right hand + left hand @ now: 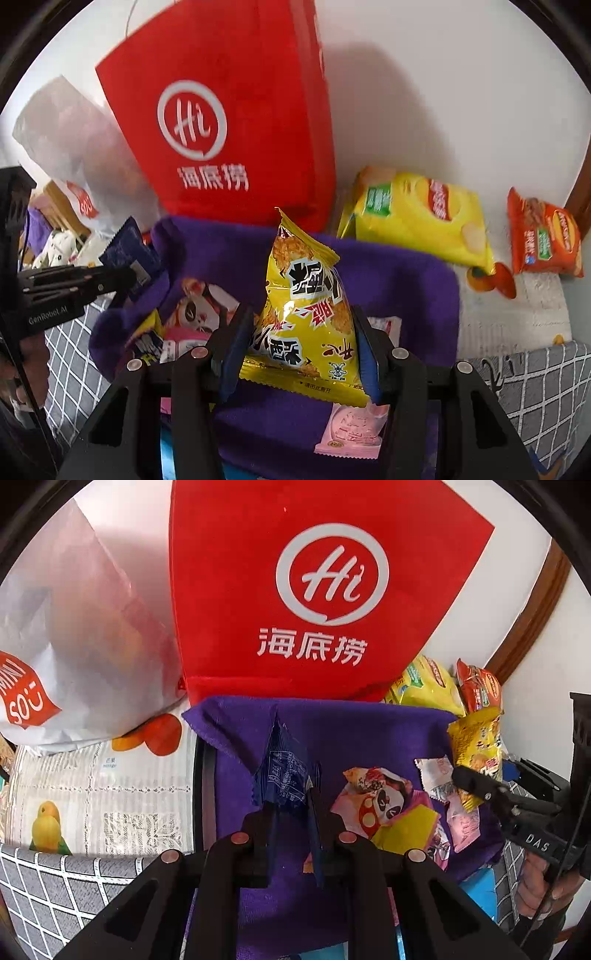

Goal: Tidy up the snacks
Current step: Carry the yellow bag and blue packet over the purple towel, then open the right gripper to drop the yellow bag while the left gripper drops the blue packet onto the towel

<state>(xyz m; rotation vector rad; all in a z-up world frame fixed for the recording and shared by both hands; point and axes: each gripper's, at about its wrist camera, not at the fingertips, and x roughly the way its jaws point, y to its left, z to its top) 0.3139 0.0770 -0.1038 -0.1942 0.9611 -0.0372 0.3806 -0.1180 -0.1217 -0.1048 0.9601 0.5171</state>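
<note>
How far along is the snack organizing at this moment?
Done: several small packets, including a panda-print packet, already lie in the purple-lined bin. In hand: the left gripper is shut on a dark blue packet, and the right gripper is shut on a yellow snack bag, both above the bin. Left: a yellow chip bag and an orange bag sit outside it.

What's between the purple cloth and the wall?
The red bag stands between the purple cloth and the wall, in both views.
</note>
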